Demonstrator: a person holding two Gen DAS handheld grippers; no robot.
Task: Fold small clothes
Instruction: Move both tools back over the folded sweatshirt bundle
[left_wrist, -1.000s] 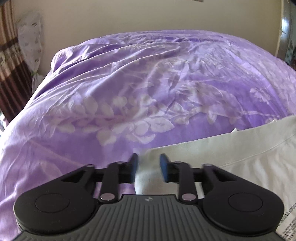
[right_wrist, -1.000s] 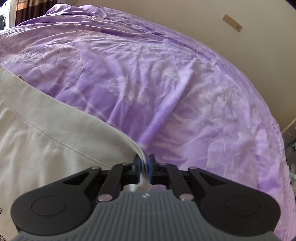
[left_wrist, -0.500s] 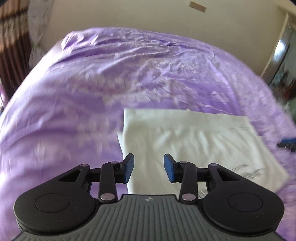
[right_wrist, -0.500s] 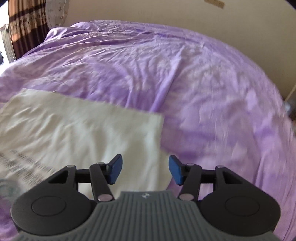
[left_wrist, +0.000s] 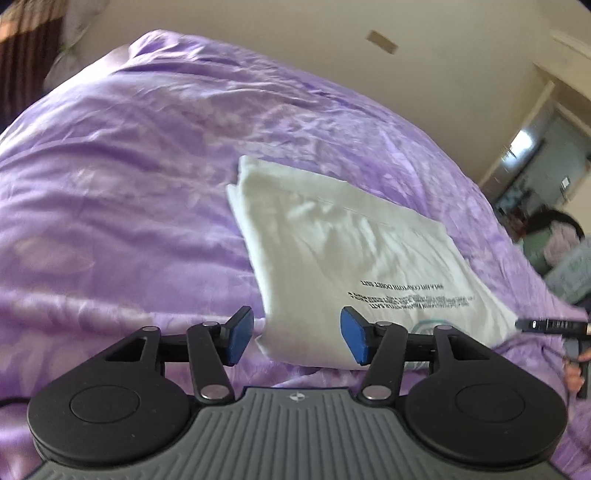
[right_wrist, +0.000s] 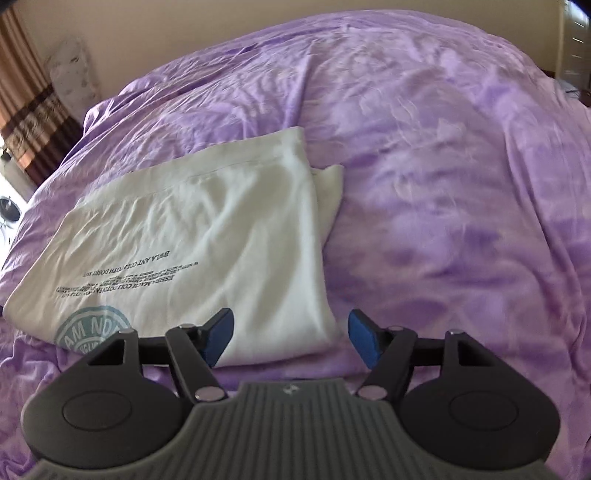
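Blue pads sit at the bottom centre of both wrist views, and each pair stands wide apart with nothing between them. Your left gripper (left_wrist: 297, 339) hovers with its jaws spread over the near edge of the folded white garment (left_wrist: 343, 254); the cloth's lower left corner shows in the gap, but whether either pad touches it you cannot tell. Your right gripper (right_wrist: 291, 338) is likewise fully spread and empty, its left pad over the garment's (right_wrist: 207, 236) near right corner and its right pad over bare purple bedspread (right_wrist: 443, 184).

Beyond the jaws, the garment lies flat on the bedspread (left_wrist: 122, 206), folded into a rough rectangle. Black printed lines run across it upside down, and a teal round stamp (right_wrist: 92, 332) peeks out at the lower left of the right wrist view. A second layer sticks out past the far right edge in that view.

Farther back, the crumpled bedspread rises to a cream wall (left_wrist: 295, 37), with a striped curtain (right_wrist: 26, 110) at the upper left of the right wrist view.
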